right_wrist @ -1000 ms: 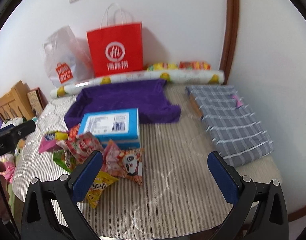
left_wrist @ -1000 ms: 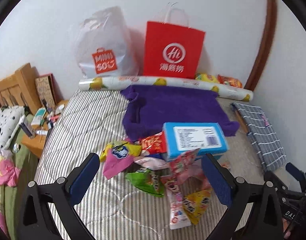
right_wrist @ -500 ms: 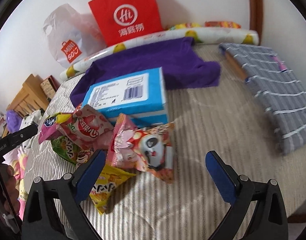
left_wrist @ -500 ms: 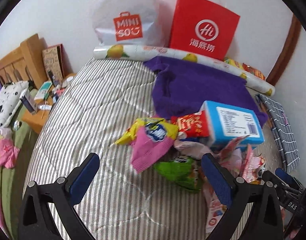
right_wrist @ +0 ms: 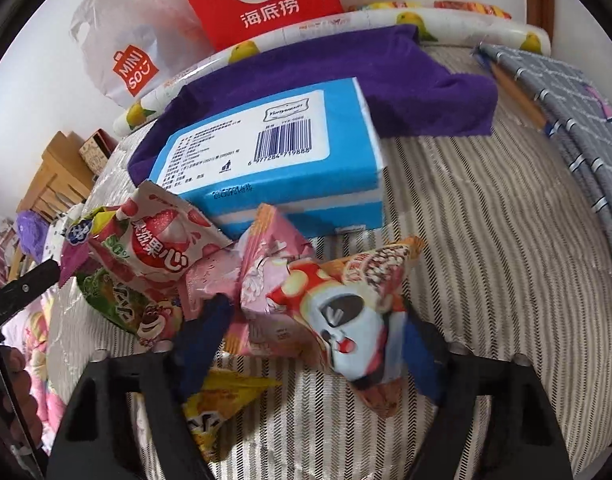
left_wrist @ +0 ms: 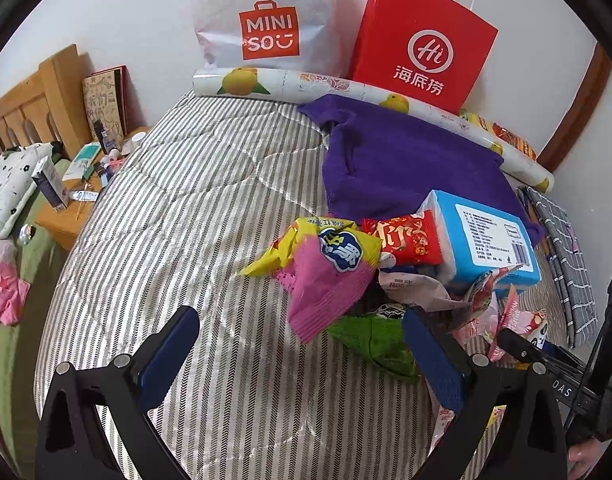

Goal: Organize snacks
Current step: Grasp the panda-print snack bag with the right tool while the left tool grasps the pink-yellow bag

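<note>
Snack heap, partly buried

Green packet [left_wrist: 369,340] lies half under pink-and-yellow packet [left_wrist: 329,276]; yellow packet [right_wrist: 218,408] is hidden behind a blurred right gripper [right_wrist: 309,344] finger.

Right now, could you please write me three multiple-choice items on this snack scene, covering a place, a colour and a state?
1. The blue box rests partly on:
A. a purple cloth
B. a wooden shelf
C. a red bag

2. The paper bag standing against the wall is:
A. green
B. red
C. black

3. Between the right hand-held gripper's fingers lies:
A. nothing
B. a bottle
C. a panda snack packet

Answers: 1 A, its far edge overlaps the cloth; 2 B, red with a white logo; 3 C, the packet sits between the closing fingers.
</note>
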